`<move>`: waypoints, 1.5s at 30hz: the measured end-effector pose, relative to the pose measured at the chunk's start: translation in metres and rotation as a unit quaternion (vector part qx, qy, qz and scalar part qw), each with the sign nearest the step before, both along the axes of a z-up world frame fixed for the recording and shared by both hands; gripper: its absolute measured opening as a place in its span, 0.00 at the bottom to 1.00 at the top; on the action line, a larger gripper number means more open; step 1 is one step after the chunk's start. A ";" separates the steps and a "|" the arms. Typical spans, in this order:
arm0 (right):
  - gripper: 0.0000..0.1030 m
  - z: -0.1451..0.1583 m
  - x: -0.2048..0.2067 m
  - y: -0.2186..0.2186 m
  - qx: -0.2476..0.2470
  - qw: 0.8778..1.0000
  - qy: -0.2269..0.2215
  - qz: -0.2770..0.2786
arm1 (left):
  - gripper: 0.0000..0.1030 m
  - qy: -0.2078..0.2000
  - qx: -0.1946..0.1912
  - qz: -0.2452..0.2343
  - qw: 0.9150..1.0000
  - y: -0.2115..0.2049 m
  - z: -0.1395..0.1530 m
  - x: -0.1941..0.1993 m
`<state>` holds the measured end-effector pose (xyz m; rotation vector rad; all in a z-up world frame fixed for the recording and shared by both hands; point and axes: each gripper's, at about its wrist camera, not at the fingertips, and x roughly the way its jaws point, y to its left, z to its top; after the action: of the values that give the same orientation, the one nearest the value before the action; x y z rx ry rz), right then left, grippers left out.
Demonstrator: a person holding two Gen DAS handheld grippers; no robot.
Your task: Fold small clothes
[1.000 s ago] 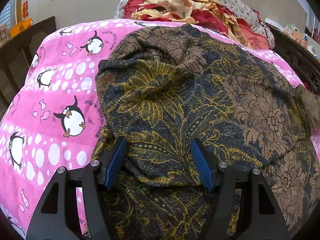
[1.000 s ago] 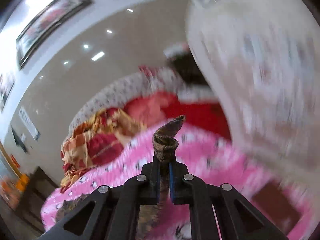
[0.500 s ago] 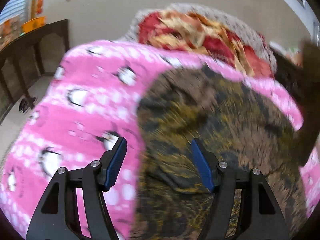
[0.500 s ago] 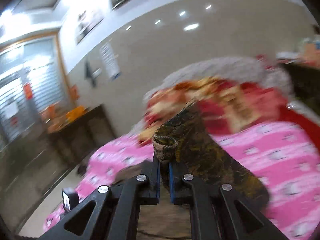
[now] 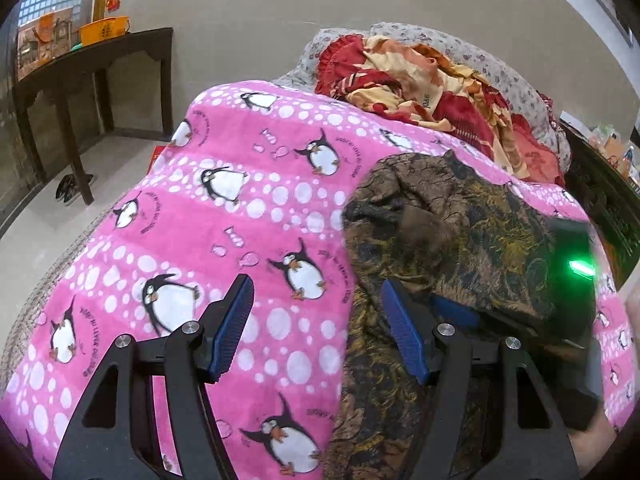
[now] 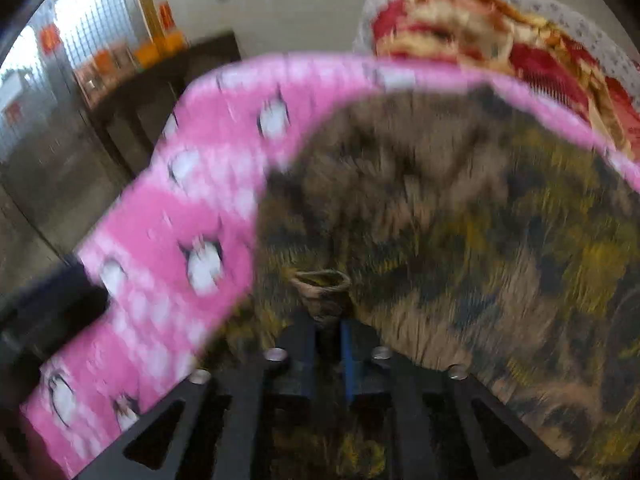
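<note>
A: status on the left gripper (image 5: 316,284)?

B: jaws well apart, nothing between them. It hangs over the pink penguin blanket (image 5: 240,208), tilted down. One blue pad is over bare blanket, the other over the near left edge of the garment (image 5: 480,232)

A: which garment?

B: dark cloth with a brown and gold flower print. It lies spread and rumpled on the blanket, on the right side of the bed in the left wrist view. Its left edge runs down past the left gripper's right finger. There's a raised lump of folds near the middle

A: right gripper (image 6: 326,320)?

B: low over the same cloth, pointing down at it. Its jaws have just been opening and the gap is narrow. A small bunched fold of the garment stands between the fingertips

A: clamped on it or let go?

B: cannot tell, the right wrist view is badly smeared. The fold is in the gap, but whether the pads press on it is unclear

A: does it show in the left view?

B: yes, as a dark blur at the right with a green light, down on the garment

A: anything else around?

B: crumpled red and yellow bedding (image 5: 420,76) at the far end of the bed. A dark wooden table (image 5: 100,64) by the wall on the left, with an orange basket (image 5: 104,28) on top and shoes (image 5: 72,188) on the floor by its leg
</note>
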<state>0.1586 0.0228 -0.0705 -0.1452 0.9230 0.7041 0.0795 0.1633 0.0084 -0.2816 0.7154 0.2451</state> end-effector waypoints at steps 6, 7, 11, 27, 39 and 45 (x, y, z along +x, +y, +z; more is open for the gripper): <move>0.51 0.035 -0.037 -0.105 0.043 0.998 -0.032 -0.018 | 0.65 -0.013 -0.017 -0.064 0.998 -0.040 0.001 0.037; 0.50 0.040 -0.040 -0.127 0.031 0.998 -0.049 -0.040 | 0.65 -0.016 -0.020 -0.077 0.997 -0.047 0.000 0.043; 0.30 0.061 -0.021 -0.216 0.030 0.986 -0.090 -0.138 | 0.29 0.010 0.011 -0.109 0.994 -0.084 -0.015 0.086; 0.23 0.095 0.049 -0.296 -0.005 0.975 -0.088 -0.202 | 0.12 0.040 0.029 -0.044 0.998 -0.090 -0.025 0.107; 0.28 0.017 0.102 -0.265 -0.065 0.971 -0.073 -0.216 | 0.13 0.042 -0.042 -0.048 0.997 -0.055 -0.072 0.150; 0.28 0.021 0.105 -0.262 -0.074 0.971 -0.068 -0.215 | 0.12 0.043 -0.039 -0.052 0.997 -0.052 -0.072 0.147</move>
<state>0.2633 -0.2389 -0.0494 -0.1180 0.8381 0.2209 0.2262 0.1117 -0.0632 -0.3077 0.8242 0.1307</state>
